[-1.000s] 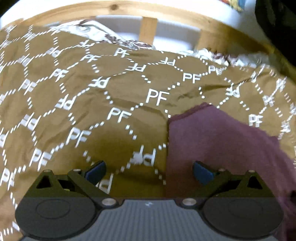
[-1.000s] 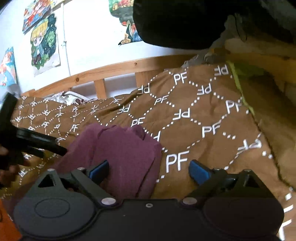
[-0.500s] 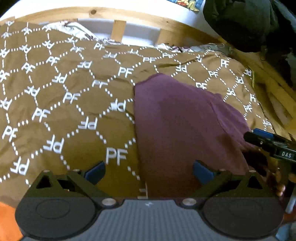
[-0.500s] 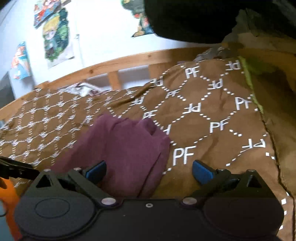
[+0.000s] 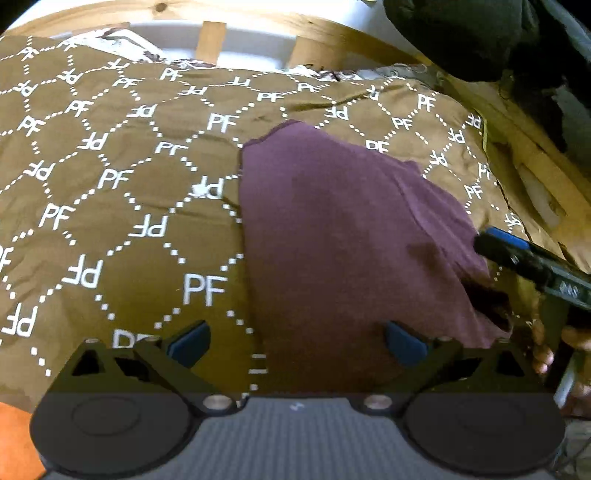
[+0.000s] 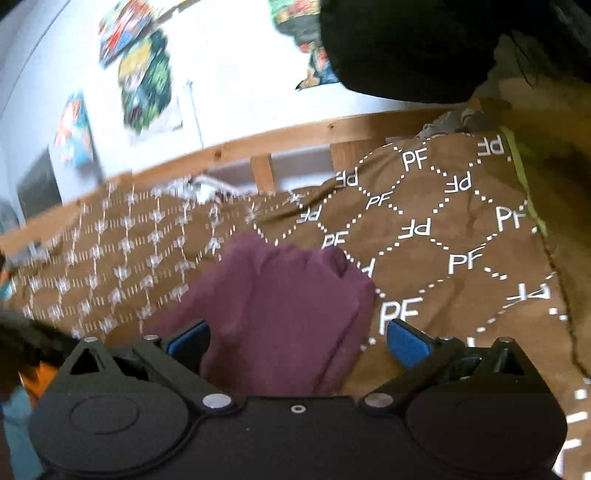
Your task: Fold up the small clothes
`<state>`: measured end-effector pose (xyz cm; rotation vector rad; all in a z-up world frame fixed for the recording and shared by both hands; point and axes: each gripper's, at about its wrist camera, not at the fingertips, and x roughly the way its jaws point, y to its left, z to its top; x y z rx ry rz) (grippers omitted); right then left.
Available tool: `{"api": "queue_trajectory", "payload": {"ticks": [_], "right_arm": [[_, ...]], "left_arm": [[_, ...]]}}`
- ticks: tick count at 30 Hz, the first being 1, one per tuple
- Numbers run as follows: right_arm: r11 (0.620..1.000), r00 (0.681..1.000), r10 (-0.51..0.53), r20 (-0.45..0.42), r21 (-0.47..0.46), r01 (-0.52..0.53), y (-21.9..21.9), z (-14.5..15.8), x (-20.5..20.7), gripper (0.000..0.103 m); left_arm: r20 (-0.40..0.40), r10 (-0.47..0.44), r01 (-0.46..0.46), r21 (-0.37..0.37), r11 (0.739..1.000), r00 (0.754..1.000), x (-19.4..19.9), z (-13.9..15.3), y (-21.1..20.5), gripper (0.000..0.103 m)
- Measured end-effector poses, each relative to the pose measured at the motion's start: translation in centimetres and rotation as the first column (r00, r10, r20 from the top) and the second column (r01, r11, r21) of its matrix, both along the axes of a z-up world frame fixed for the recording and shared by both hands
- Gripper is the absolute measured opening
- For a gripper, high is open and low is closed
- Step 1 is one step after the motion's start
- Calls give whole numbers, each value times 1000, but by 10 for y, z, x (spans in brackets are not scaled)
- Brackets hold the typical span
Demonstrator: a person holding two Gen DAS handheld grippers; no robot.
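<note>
Left wrist view
Garment: a maroon garment (image 5: pixel 343 236) is laid flat on the brown PF-patterned bedspread (image 5: pixel 110 206), right of centre.
Left gripper (image 5: pixel 295 341): the fingers are spread wide apart above the garment's near edge; nothing is held.
Right gripper (image 5: pixel 532 266): seen at the right border, at the garment's right edge; its finger spacing cannot be told here.
Background: a wooden bed rail (image 5: pixel 258 22) is seen beyond the bedspread.

Right wrist view
Garment (image 6: pixel 284 310): seen bunched, directly ahead of the fingers.
Right gripper (image 6: pixel 297 341): the fingers are spread wide, empty, with cloth lying between them.
Wall: blurred posters (image 6: pixel 144 81) are seen.
</note>
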<state>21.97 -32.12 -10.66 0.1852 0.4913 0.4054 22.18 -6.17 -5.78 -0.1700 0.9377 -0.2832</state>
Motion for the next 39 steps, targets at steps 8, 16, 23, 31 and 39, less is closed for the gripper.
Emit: {"api": "queue_trajectory", "payload": {"ticks": [8, 16, 23, 31, 39], "right_arm": [[996, 994, -73, -78, 53, 77, 3, -18, 22, 90], [991, 988, -124, -96, 36, 128, 0, -24, 23, 73], [993, 989, -109, -105, 43, 114, 0, -27, 22, 58], [991, 988, -92, -123, 83, 103, 3, -26, 22, 26], [991, 989, -128, -76, -33, 126, 23, -6, 3, 16]], "left_arm": [[-47, -49, 51, 48, 998, 998, 16, -8, -18, 103], [-103, -45, 43, -23, 999, 994, 25, -18, -11, 103], [-146, -32, 21, -77, 997, 989, 28, -27, -7, 103], [-200, -55, 35, -103, 994, 978, 38, -28, -8, 99], [-232, -98, 46, -222, 974, 968, 41, -29, 4, 68]]}}
